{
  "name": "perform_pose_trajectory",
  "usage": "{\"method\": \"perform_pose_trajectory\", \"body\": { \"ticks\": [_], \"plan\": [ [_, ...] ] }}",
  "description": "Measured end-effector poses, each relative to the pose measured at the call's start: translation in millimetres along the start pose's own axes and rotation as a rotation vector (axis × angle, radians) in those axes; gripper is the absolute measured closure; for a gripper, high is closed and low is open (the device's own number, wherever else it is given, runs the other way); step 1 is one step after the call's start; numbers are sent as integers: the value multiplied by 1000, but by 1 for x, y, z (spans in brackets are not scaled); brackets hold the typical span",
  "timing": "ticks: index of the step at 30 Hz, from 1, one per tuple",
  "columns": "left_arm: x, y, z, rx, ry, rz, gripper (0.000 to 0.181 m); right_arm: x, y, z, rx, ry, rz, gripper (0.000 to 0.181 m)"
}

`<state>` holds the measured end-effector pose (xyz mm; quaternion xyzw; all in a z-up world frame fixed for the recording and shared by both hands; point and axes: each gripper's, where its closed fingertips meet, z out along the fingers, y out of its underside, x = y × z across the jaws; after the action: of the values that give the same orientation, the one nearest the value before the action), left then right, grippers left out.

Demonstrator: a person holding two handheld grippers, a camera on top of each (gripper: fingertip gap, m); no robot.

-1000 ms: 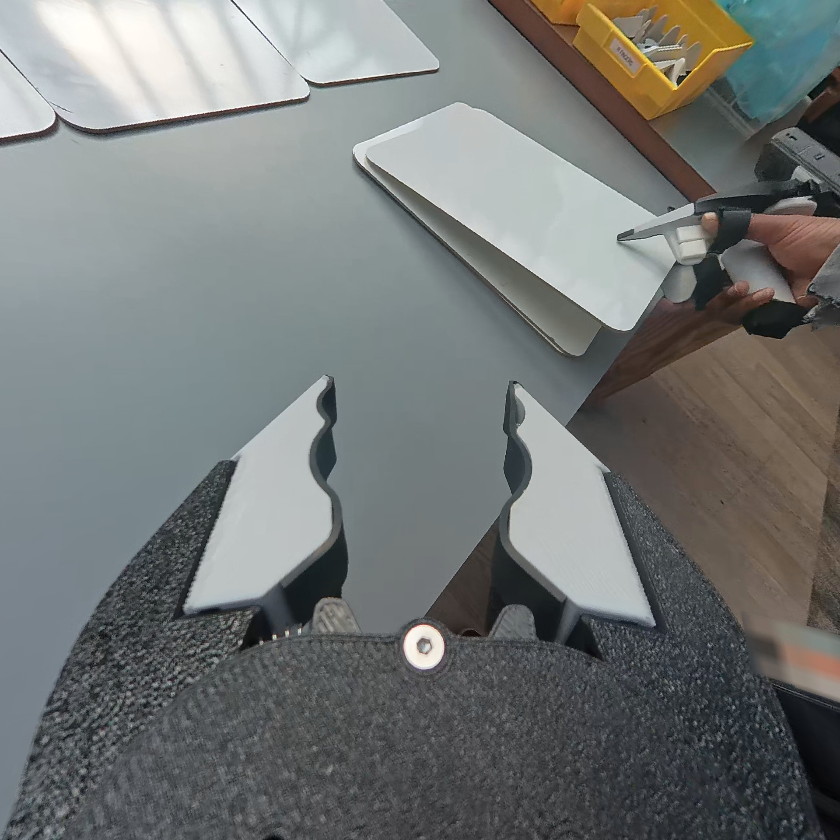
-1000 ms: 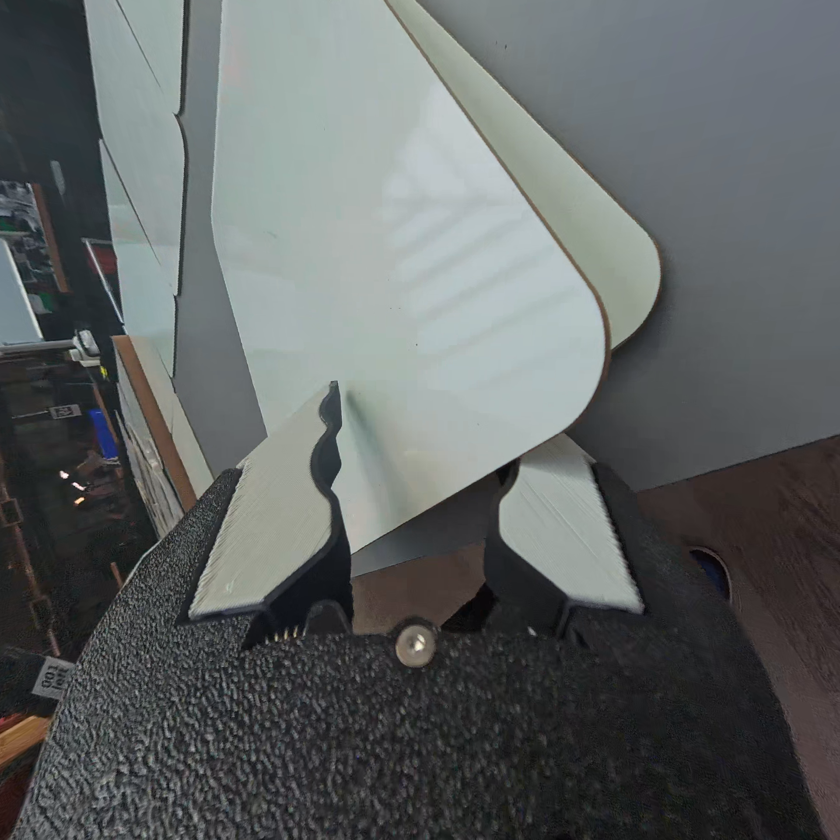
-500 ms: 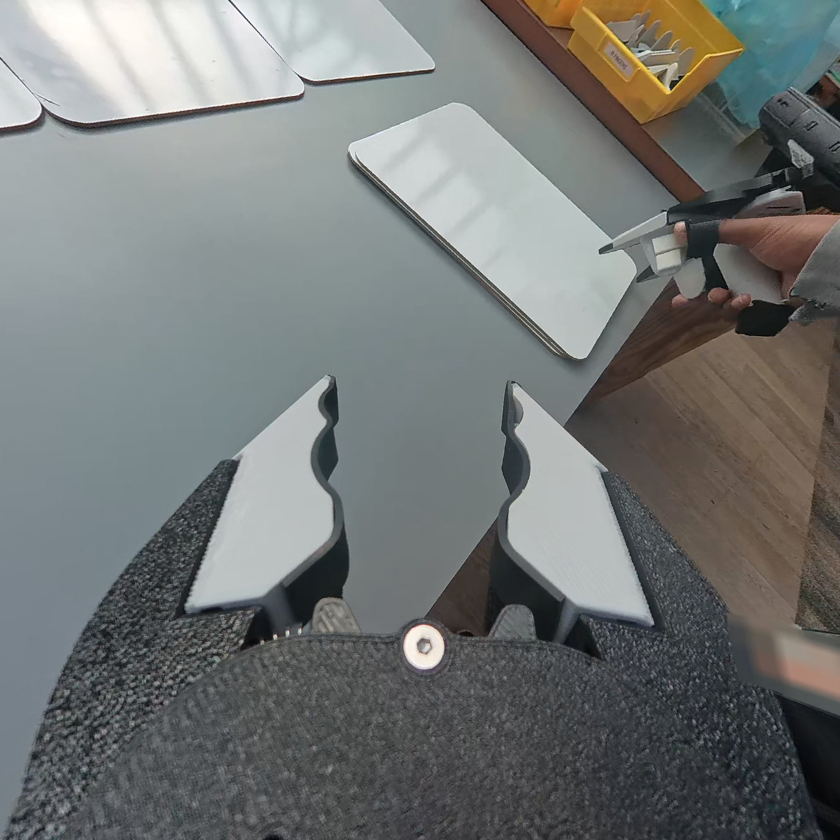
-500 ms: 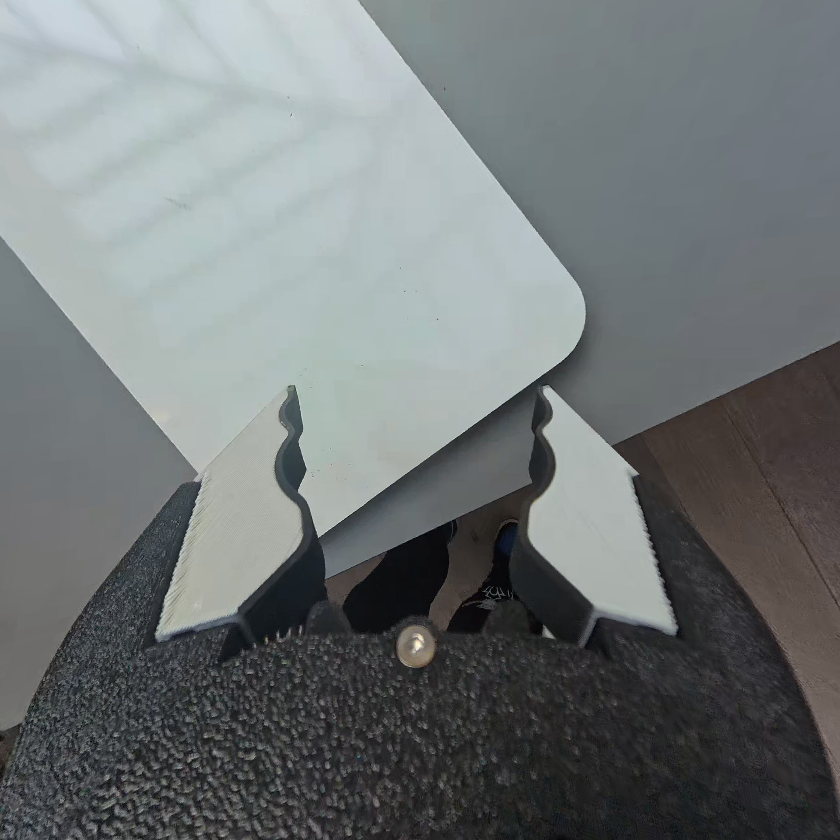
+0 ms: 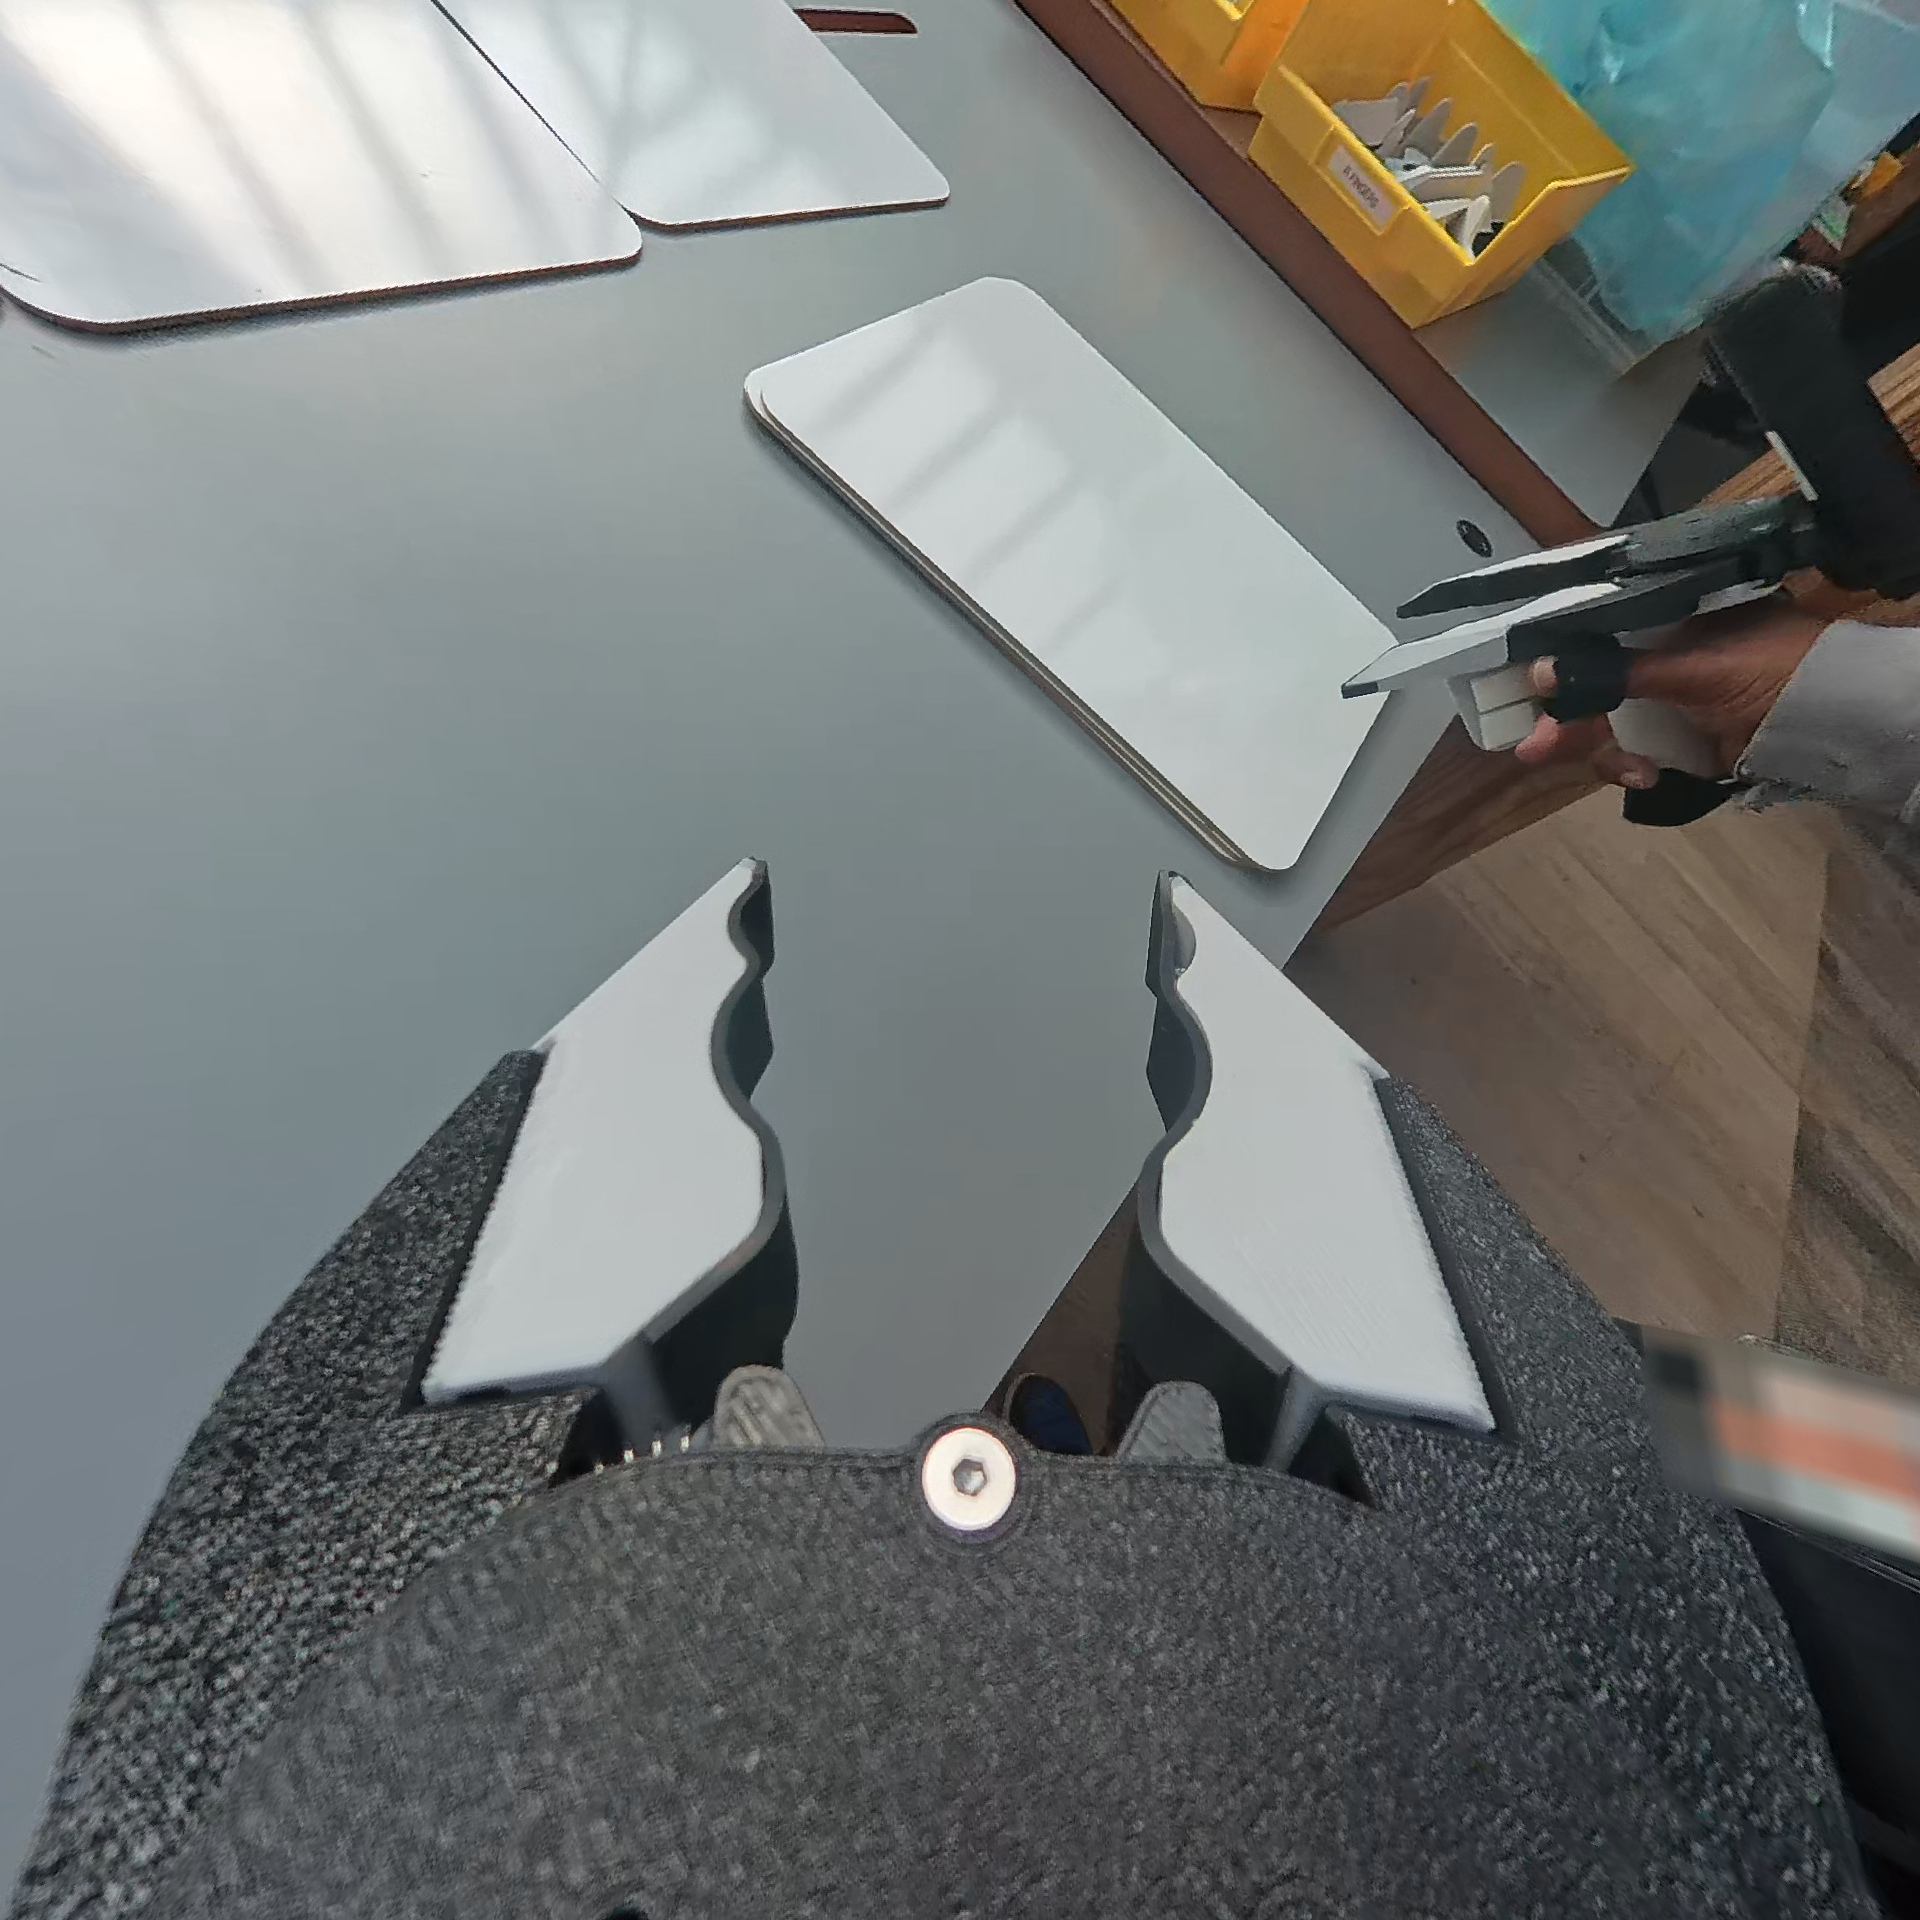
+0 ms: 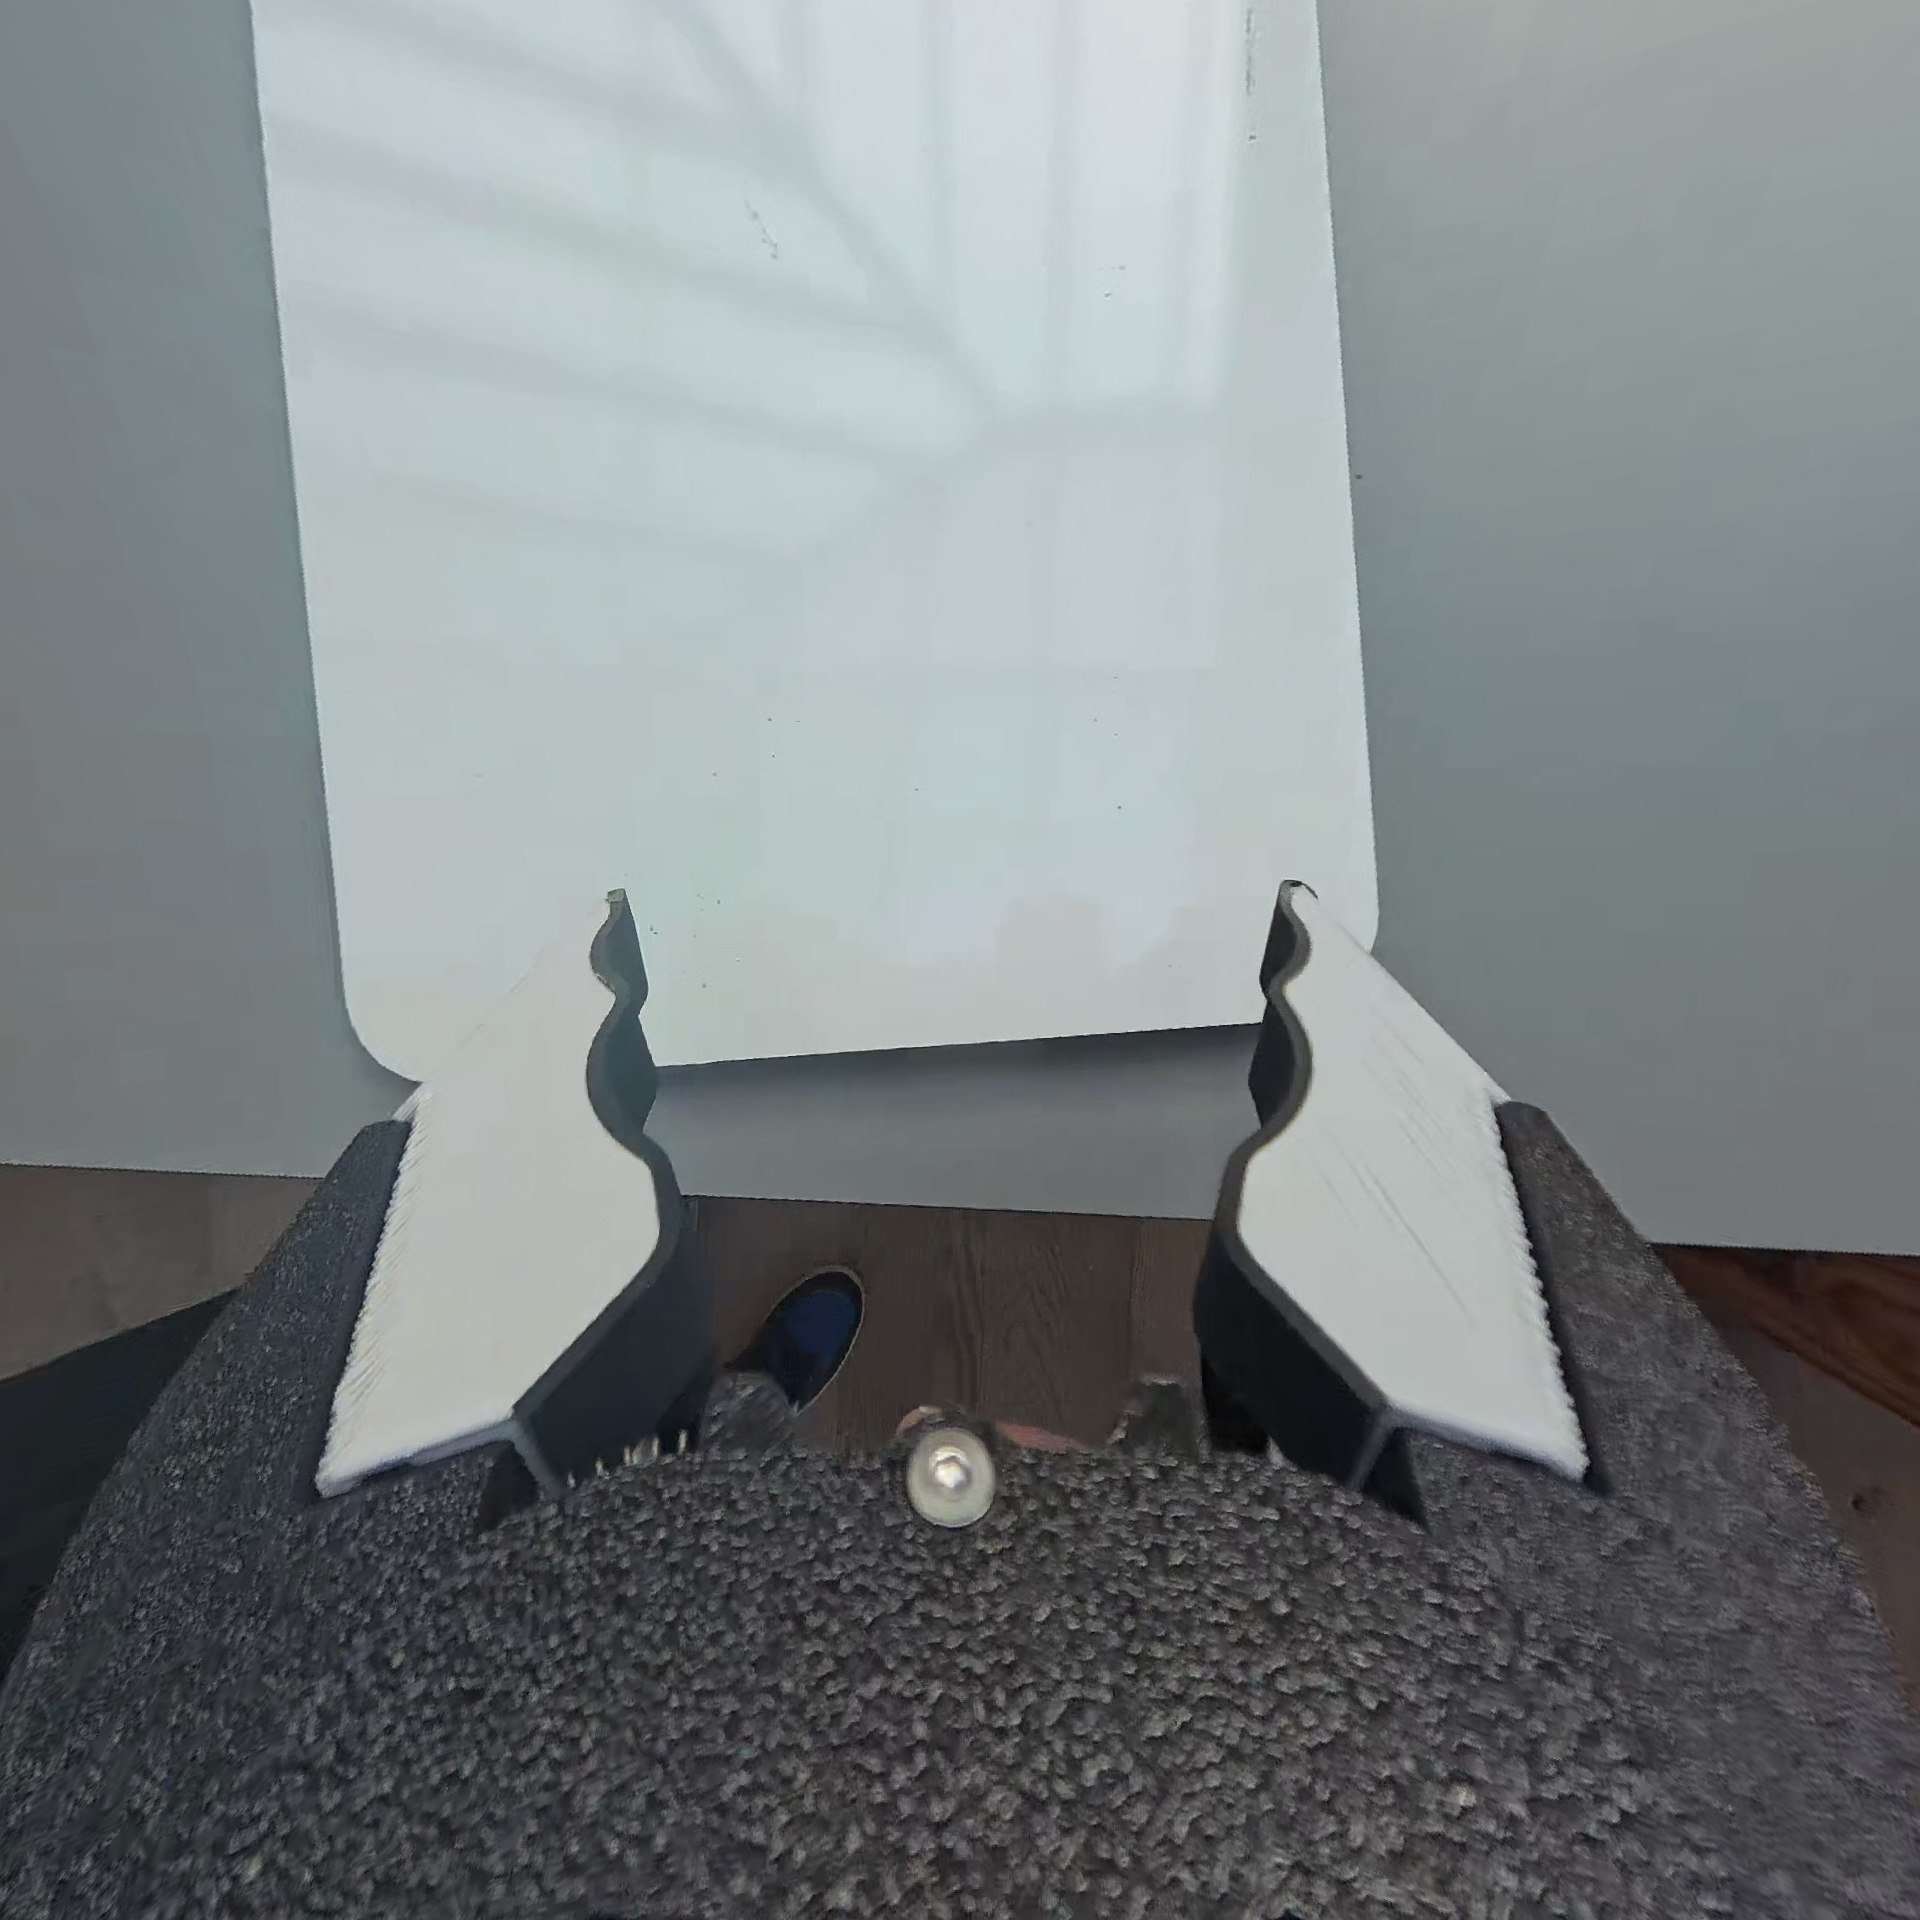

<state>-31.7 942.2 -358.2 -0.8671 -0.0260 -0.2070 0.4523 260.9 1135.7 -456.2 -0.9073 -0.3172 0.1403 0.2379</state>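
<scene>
Left gripper [image 5: 961,883] jaws apart, right gripper [image 6: 956,899] spread wide — both holding nothing

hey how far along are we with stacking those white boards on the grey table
Done: two white boards lie stacked near the table's edge, edges nearly flush. In hand: nothing. The right gripper is open, its tips over the stack's near end; the left gripper is open over bare grey table. Left: more white boards lie apart, side by side, at the far end.
</scene>
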Motion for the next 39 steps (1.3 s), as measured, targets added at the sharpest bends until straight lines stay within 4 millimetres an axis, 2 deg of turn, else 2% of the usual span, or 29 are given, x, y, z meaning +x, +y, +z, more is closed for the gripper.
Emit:
{"method": "perform_pose_trajectory", "body": {
  "ticks": [4, 8, 11, 16, 19, 22, 27, 39],
  "plan": [
    [13, -11, 23, 4, 5, -31, 109, 24, -1, 0, -73, -52, -72, 64],
    [32, -13, 59, -26, 1, -17, 109, 47, 23, -6, -169, -105, -332, 64],
    [52, -1, 93, -74, 9, 54, 102, 62, 30, -6, -198, -137, -525, 69],
    [92, 35, 152, -192, -10, 204, 89, 62, 18, 5, -182, -280, -743, 76],
    [108, 52, 179, -242, -59, 244, 85, 60, 21, 10, -203, -366, -859, 77],
    [121, 63, 199, -282, -81, 262, 84, 62, 20, 17, -187, -378, -926, 82],
    [122, 78, 217, -340, -127, 302, 87, 59, 20, 17, -145, -408, -950, 89],
    [114, 77, 216, -381, -125, 338, 92, 59, 11, 20, -131, -417, -951, 108]
  ]
}}
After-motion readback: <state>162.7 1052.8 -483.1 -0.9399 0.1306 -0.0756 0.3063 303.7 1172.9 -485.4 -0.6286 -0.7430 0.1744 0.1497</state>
